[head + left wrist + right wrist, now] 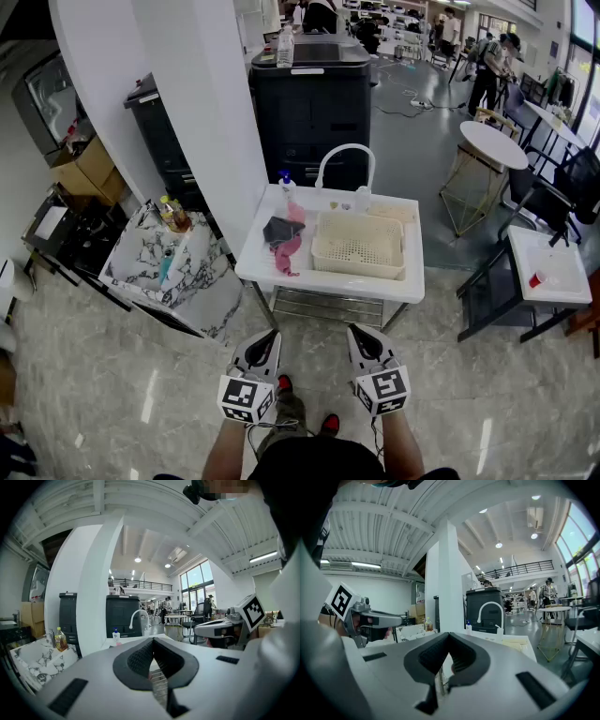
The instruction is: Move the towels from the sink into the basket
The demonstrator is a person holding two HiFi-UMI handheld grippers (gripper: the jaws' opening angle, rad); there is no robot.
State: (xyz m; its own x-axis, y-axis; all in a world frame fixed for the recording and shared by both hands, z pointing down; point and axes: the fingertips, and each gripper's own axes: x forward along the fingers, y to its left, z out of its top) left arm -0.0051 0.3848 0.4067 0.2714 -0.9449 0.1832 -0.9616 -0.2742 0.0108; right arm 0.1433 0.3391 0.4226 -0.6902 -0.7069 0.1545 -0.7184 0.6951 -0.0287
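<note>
A white sink unit (328, 281) stands ahead of me. Its left basin holds a dark grey towel (278, 230) and a pink towel (289, 253) that hangs over the front rim. A cream plastic basket (358, 246) sits in the right part, below the white faucet (345, 155). My left gripper (267, 336) and right gripper (359, 331) hang side by side, short of the sink's front edge and clear of it. Both are shut with nothing between the jaws. In the left gripper view the faucet (138, 616) shows beyond the closed gripper (153, 641); the right gripper view (449, 637) shows the same.
A black printer (309, 103) stands behind the sink, with a white pillar (202, 122) to its left. A marble-patterned table (173, 277) with bottles stands at the left. At the right are a round white table (494, 145) and a low white table (553, 267) with a red cup.
</note>
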